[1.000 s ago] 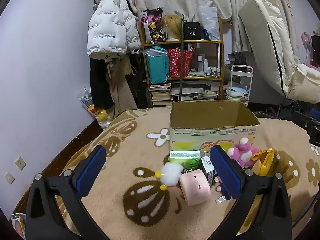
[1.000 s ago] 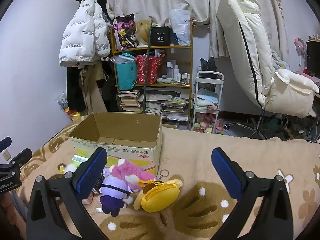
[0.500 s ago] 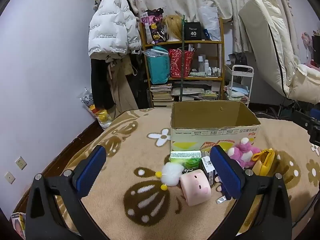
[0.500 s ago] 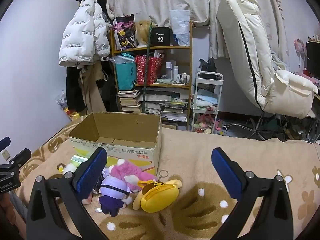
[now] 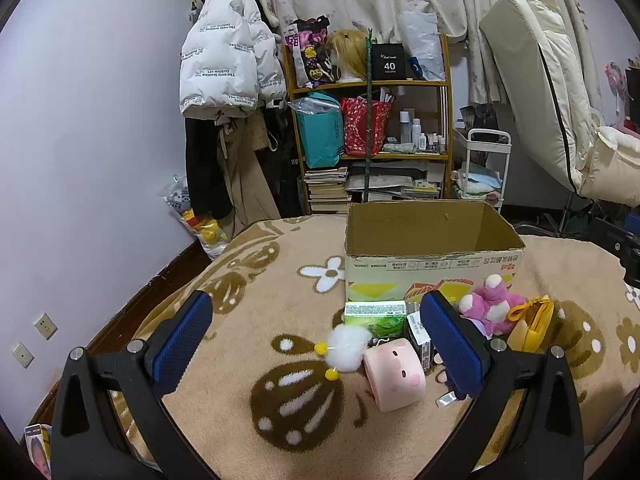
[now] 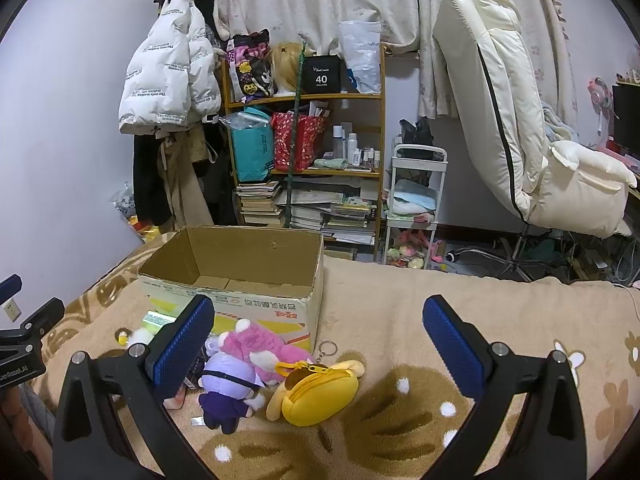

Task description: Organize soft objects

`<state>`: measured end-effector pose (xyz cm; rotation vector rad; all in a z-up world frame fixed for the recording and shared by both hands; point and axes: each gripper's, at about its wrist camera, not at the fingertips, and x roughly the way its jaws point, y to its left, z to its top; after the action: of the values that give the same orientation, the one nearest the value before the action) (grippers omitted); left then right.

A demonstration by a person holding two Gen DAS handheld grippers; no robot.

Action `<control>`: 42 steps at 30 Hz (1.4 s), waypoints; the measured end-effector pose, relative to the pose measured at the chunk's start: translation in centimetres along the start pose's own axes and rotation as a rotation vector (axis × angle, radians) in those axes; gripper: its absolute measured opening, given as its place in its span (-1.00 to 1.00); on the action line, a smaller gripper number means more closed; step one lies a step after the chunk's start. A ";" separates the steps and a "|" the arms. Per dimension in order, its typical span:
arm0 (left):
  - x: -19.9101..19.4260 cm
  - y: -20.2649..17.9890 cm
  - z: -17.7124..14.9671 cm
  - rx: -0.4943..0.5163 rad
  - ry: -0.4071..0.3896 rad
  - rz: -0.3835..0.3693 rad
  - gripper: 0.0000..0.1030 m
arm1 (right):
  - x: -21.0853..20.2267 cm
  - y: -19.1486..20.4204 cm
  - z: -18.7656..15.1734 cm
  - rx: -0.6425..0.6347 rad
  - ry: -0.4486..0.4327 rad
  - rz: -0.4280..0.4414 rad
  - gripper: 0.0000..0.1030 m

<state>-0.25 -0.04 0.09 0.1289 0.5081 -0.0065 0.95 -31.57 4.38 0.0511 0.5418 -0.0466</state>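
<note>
An empty cardboard box (image 5: pixel 430 256) (image 6: pixel 240 284) stands open on the beige blanket. In front of it lie a white pompom with yellow balls (image 5: pixel 348 344), a pink square plush (image 5: pixel 394 374), a green tissue pack (image 5: pixel 376 314), a pink plush (image 5: pixel 490 308) (image 6: pixel 256 344), a purple plush (image 6: pixel 228 396) and a yellow pouch (image 6: pixel 318 394) (image 5: pixel 534 322). My left gripper (image 5: pixel 316 340) hangs open above the blanket, the pompom and pink square between its fingers' lines. My right gripper (image 6: pixel 318 346) is open too, above the yellow pouch and pink plush.
A brown-flowered blanket (image 6: pixel 420 320) covers the bed. Beyond its far edge stand a cluttered wooden shelf (image 5: pixel 372 148), hanging coats (image 5: pixel 228 80), a white trolley (image 6: pixel 414 208) and a cream recliner chair (image 6: pixel 520 132). A wall runs along the left side (image 5: pixel 80 160).
Nothing has visibly changed beyond a slight camera shift; both grippers stay open and the toys lie where they were.
</note>
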 end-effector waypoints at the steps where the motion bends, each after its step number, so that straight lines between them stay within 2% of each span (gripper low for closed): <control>1: 0.0 0.0 0.0 0.000 0.001 0.001 0.99 | 0.0 0.0 0.0 0.001 0.000 0.002 1.00; 42: 0.3 -0.2 -0.6 0.003 0.002 -0.001 0.99 | 0.1 0.1 0.3 -0.005 0.000 -0.001 1.00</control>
<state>-0.29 -0.20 -0.58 0.1320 0.5104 -0.0083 1.17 -31.47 4.61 0.0463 0.5417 -0.0464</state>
